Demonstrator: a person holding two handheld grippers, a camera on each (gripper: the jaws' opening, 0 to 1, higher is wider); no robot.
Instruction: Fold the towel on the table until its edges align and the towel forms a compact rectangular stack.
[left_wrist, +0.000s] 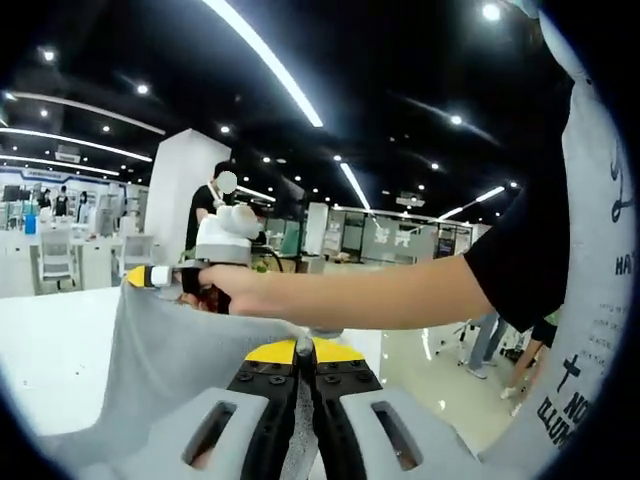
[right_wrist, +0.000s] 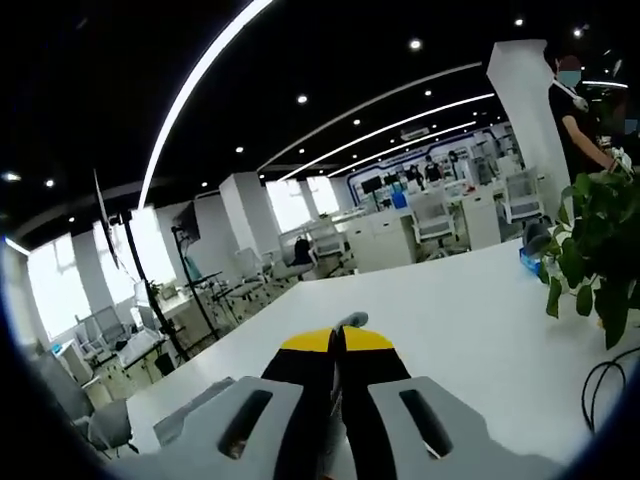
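Left hand-held gripper (left_wrist: 305, 352): jaws pinched on grey towel (left_wrist: 170, 360), cloth wedged between yellow tips. Towel lifted off white bench (left_wrist: 50, 350), stretched taut up to right hand-held gripper (left_wrist: 140, 277), clamped on far corner. Person's hand (left_wrist: 235, 290) wrapped round it. Right gripper view: jaws together, grey scrap at tips, potted plant (right_wrist: 590, 250) beyond on bench.

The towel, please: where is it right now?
In the left gripper view the grey towel hangs lifted above the white table, stretched between the left gripper at bottom centre and the right gripper at left.
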